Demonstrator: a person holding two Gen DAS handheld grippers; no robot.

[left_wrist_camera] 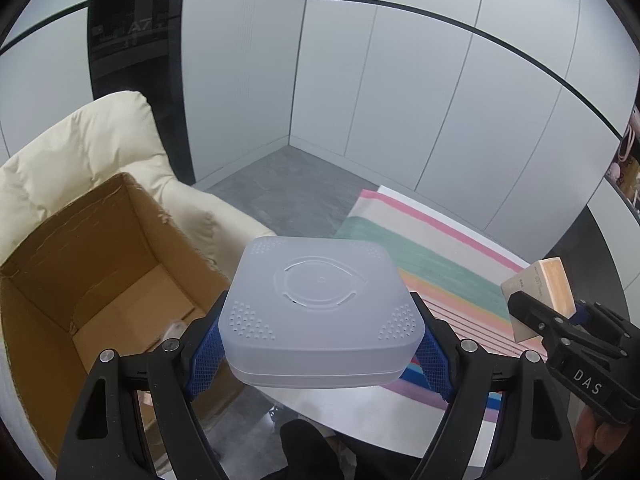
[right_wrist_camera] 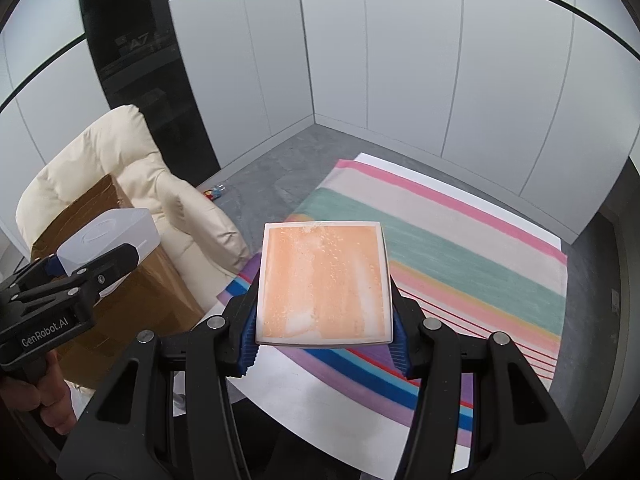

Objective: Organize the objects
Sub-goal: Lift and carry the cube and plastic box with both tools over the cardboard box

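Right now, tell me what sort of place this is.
Probably a staged living-room corner in a studio or lab. A cream armchair and a striped rug sit on grey floor, ringed by plain white wall panels with no windows or decor. A cardboard box stands by the chair.

Tiny colourful floor item [right_wrist_camera: 216, 191] (unidentifiable) beside armchair [right_wrist_camera: 120, 168]

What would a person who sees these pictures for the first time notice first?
First, the two held items: the left gripper is shut on a frosted white box, and the right gripper is shut on a flat orange packet. Next, the open cardboard box at the left, against a cream armchair. A striped rug covers the floor to the right.
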